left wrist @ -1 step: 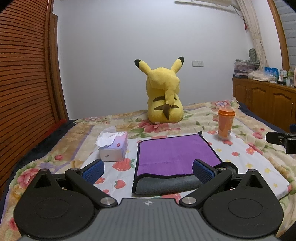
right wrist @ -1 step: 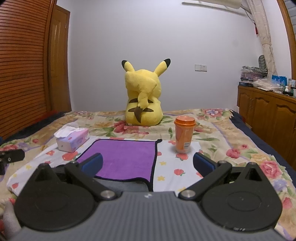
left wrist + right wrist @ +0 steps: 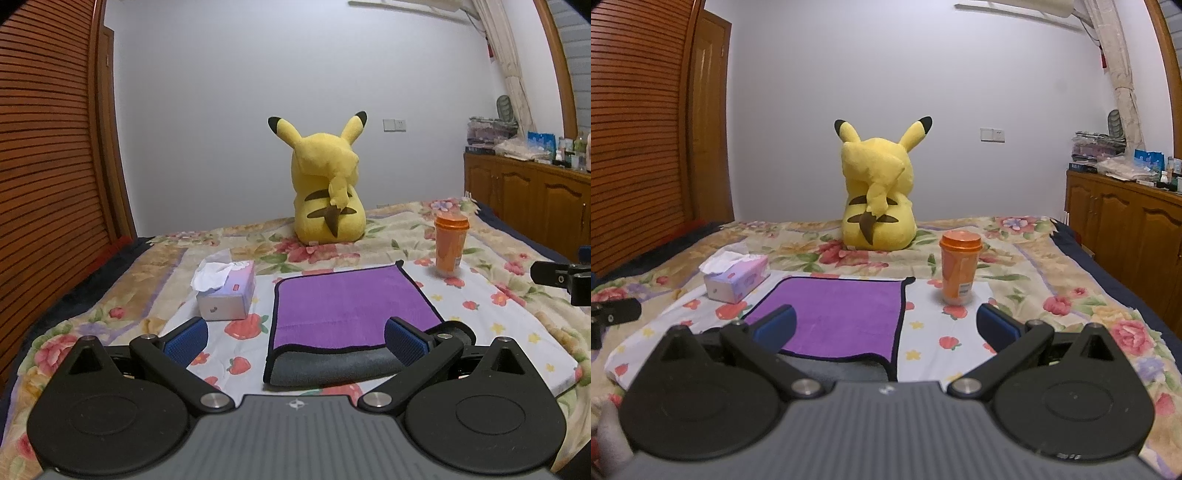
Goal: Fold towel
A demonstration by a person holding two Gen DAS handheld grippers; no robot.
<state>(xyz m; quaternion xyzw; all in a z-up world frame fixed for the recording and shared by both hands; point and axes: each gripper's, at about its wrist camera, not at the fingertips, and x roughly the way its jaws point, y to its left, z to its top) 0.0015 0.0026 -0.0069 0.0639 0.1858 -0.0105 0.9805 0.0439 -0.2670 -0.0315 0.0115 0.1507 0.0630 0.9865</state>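
Down at the near edge of the bed, the left gripper (image 3: 295,341) hangs with its blue pads spread wide, nothing between them, and the right gripper (image 3: 884,325) beside it is just as wide apart and empty. Right ahead of both lies the towel (image 3: 351,310), already doubled over: purple face up, black-trimmed, with a grey underlayer peeking out along the near edge. It rests flat on a white strawberry-print sheet (image 3: 498,321) spread over the floral bedspread (image 3: 1052,266). To the towel's left, just beside it, sits a tissue box (image 3: 227,295) with a tissue sticking up; to its right, near the far corner, stands an orange lidded cup (image 3: 960,271). Further back, a yellow plush toy (image 3: 327,192) sits upright, facing the wall.
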